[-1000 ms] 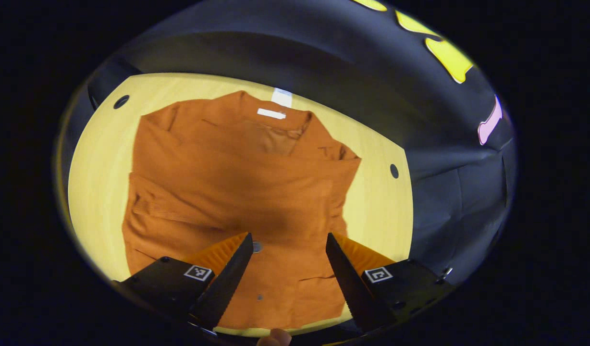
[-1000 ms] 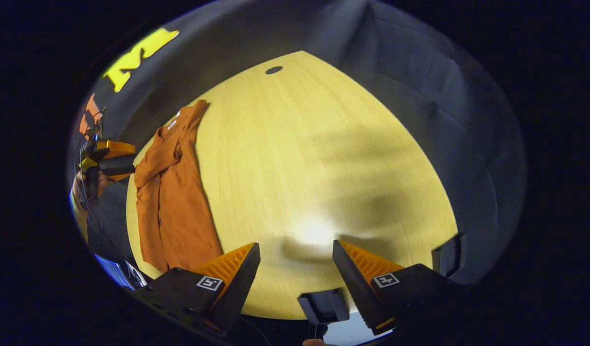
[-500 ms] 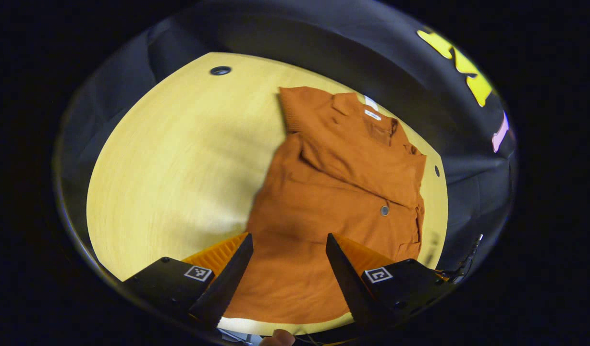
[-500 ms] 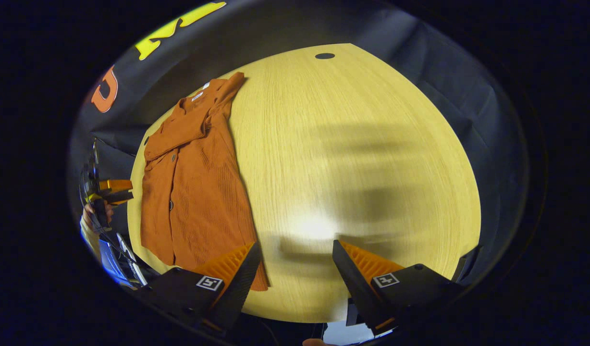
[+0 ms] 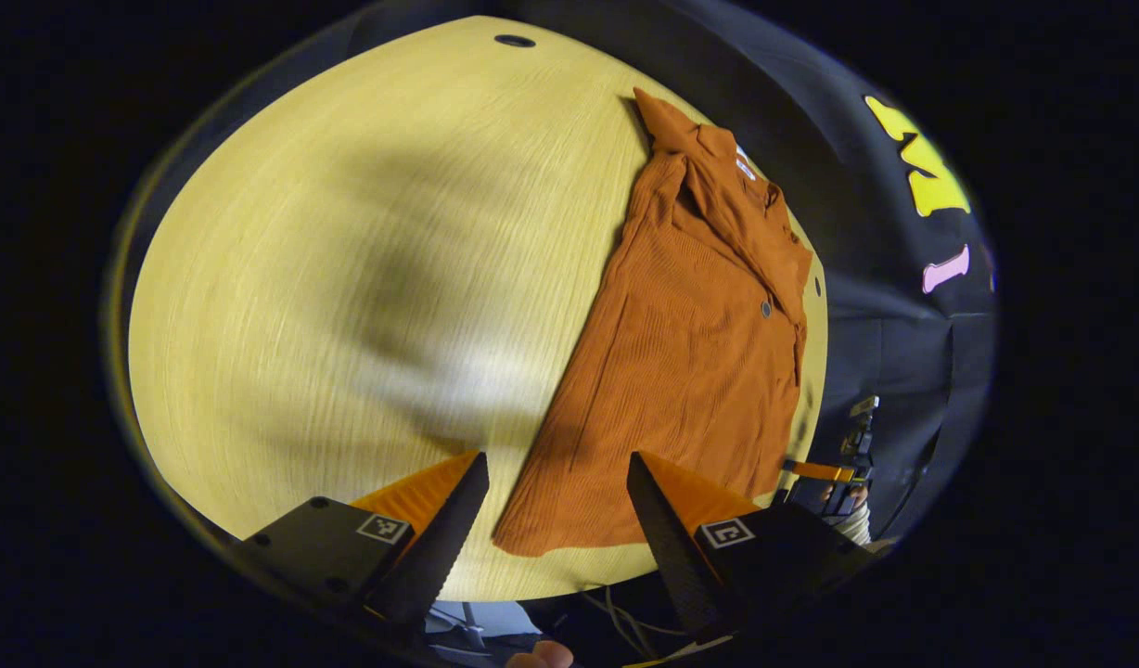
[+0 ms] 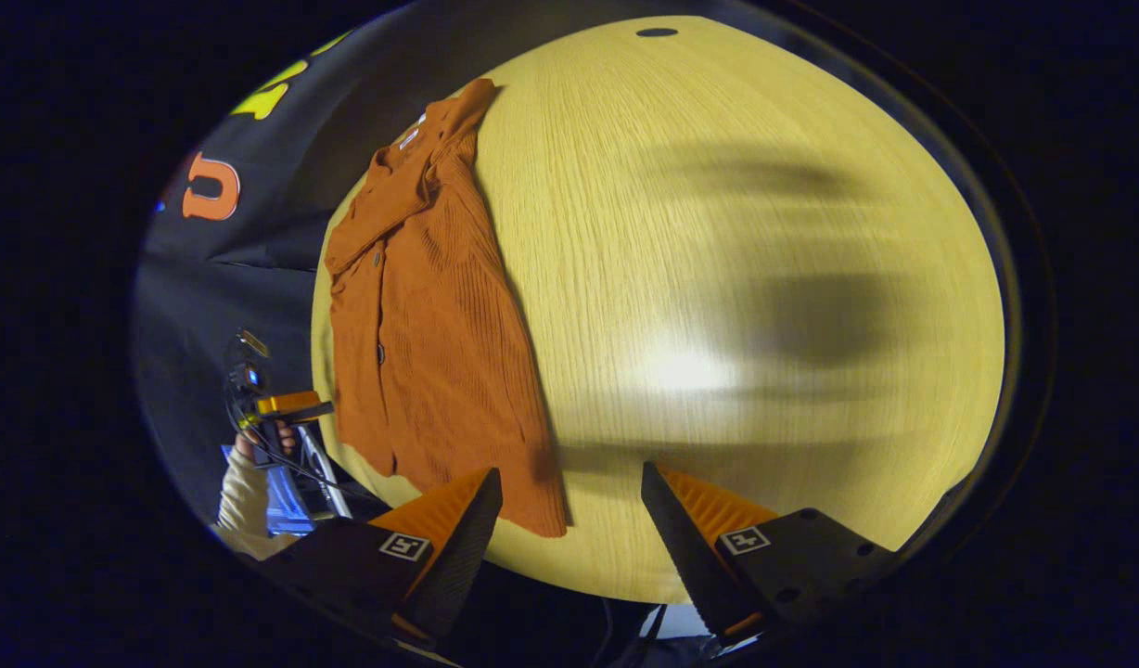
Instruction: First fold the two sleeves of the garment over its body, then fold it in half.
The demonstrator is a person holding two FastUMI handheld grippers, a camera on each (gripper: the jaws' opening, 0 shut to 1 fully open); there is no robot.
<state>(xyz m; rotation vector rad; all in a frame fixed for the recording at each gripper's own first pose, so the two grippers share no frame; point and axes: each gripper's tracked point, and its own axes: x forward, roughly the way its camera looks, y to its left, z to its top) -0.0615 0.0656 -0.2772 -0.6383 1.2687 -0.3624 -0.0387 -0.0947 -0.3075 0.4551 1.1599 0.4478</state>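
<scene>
An orange button-up shirt (image 5: pixel 690 371) lies flat along the edge of the pale wooden table (image 5: pixel 347 278), collar at the far end, sleeves lying over the body. My left gripper (image 5: pixel 556 520) hangs open just above the shirt's near hem corner, with nothing between its fingers. In the right gripper view the shirt (image 6: pixel 421 334) runs down the table's left side. My right gripper (image 6: pixel 569 529) is open beside the near hem corner, over bare wood, and is also empty.
Black booth cloth borders the table beyond the shirt. A small round hole (image 5: pixel 514 41) sits at the table's far end, hole (image 6: pixel 656 32). A hand holding the other gripper (image 6: pixel 291 406) shows off the table's edge; the other gripper (image 5: pixel 825 478) also appears low at the right.
The left gripper view has swung, so the shirt slid from its centre to its right. In the right gripper view the shirt came nearer the fingers. Both grippers stayed open.
</scene>
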